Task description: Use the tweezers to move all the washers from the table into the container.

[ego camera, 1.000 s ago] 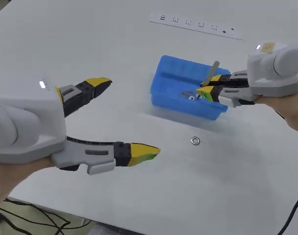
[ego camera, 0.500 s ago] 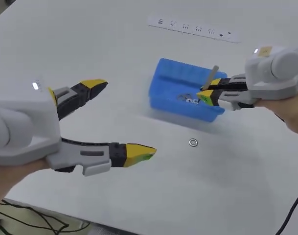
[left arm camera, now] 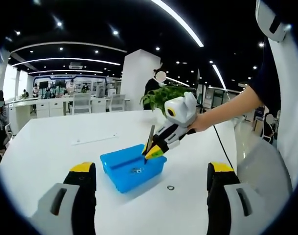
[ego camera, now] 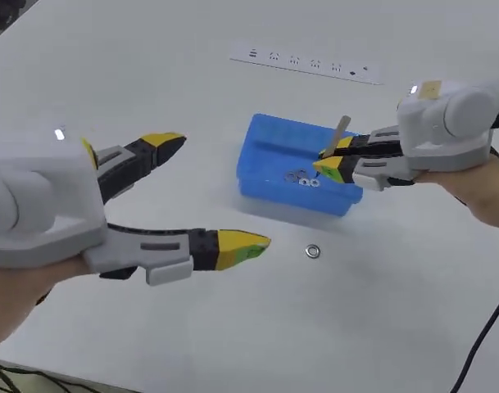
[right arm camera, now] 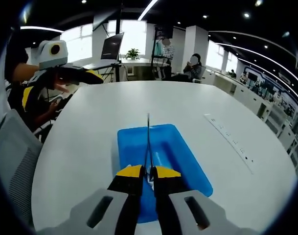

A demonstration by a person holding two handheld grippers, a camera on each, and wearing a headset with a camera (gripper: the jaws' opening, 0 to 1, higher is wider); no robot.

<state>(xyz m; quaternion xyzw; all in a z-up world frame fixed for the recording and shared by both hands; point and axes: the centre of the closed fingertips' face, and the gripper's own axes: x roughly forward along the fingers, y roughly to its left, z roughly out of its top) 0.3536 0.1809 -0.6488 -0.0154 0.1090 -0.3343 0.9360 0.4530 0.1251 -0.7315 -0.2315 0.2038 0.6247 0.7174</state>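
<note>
Washer [ego camera: 313, 251], probably light, hard and slippery, lies flat on the table [ego camera: 151, 65] at the container's [ego camera: 274, 192] six o'clock, best pinched across its rim by the tweezers [ego camera: 341, 127] clenched in the right gripper [ego camera: 327, 166], while the left gripper [ego camera: 220, 192] gapes empty.

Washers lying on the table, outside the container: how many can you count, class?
1. The washer lies on the table beside the container, on the person's side. Others may be hidden.

Plastic container [ego camera: 275, 196], metal washer [ego camera: 313, 251], matt table [ego camera: 380, 315]
</note>
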